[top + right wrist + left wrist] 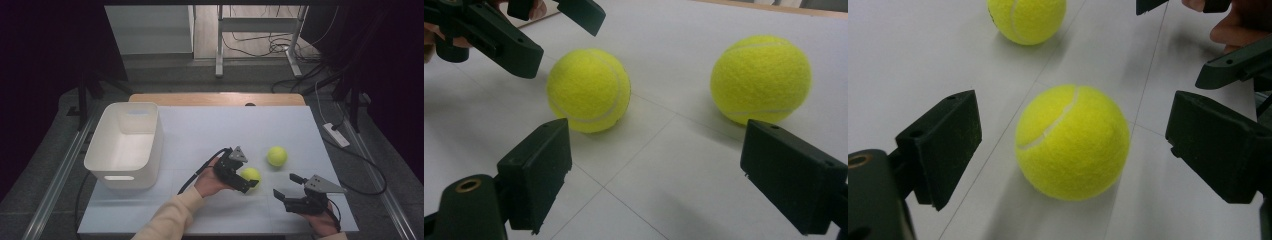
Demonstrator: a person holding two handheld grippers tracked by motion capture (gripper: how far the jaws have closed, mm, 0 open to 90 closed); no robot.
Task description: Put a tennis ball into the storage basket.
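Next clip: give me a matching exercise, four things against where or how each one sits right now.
Things:
1. near tennis ball
2. far tennis ball
3. white bin
4. right gripper

Places or states:
A. open, nothing between its jaws
B. at the table's left side
C. between the left gripper's open jaws, untouched
D. alone on the table, past the grippers

Pairs: 1-C, 2-D, 3-B, 4-A

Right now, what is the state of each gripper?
Left gripper: open around the near tennis ball, pads not touching.
Right gripper: open, holding nothing.

Black claws (250, 184) (290, 185) carry grey three-cornered plates; cream sleeve (167, 220); black cable (200, 167).
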